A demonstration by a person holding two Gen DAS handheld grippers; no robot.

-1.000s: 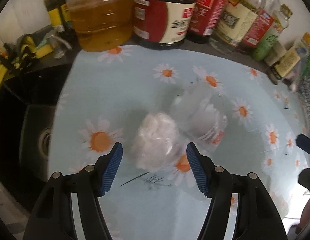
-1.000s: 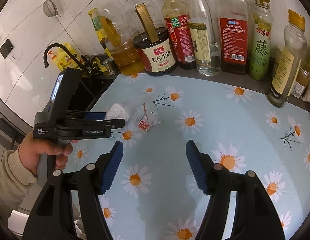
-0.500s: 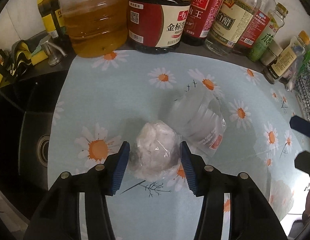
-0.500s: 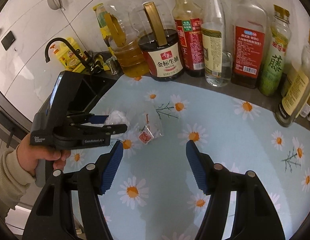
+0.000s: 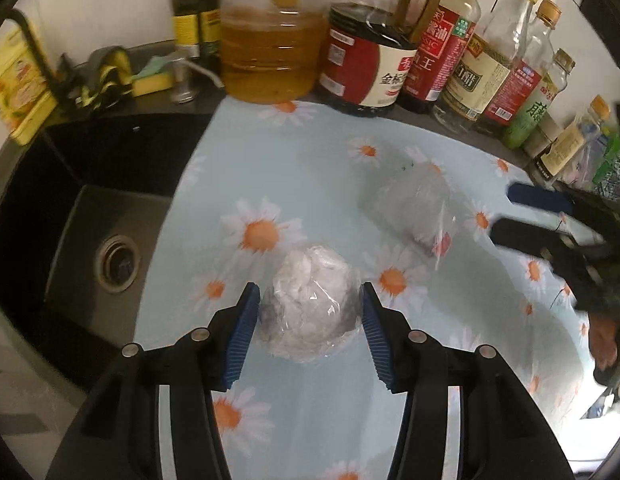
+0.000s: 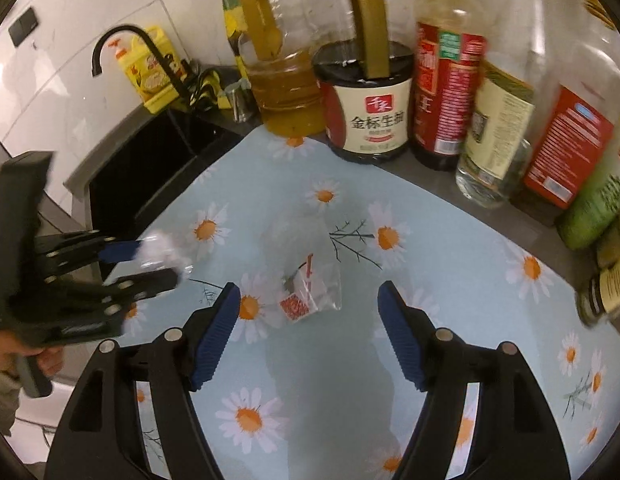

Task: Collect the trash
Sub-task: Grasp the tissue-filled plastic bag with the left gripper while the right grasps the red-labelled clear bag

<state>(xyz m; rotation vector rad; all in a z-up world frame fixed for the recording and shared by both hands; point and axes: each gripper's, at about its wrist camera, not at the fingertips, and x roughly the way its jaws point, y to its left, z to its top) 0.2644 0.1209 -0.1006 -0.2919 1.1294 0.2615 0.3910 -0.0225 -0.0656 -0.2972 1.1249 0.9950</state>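
A crumpled white wad wrapped in clear film sits between the blue pads of my left gripper, which is shut on it and holds it just above the daisy-print cloth. The right wrist view shows that same wad in the left gripper at the left, near the sink. A clear plastic wrapper with a red tag lies flat on the cloth. My right gripper hovers over it with its jaws opening, and the pads do not touch it. The wrapper also shows in the left wrist view.
A black sink with its drain borders the cloth on the left, under a black faucet. Along the back stand an oil jug, a soy sauce jug and several bottles. A yellow sponge lies behind the sink.
My left gripper's jaws closed onto the white wad, and it has shifted with the wad toward the sink side. My right gripper moved in over the clear wrapper and its jaws widened.
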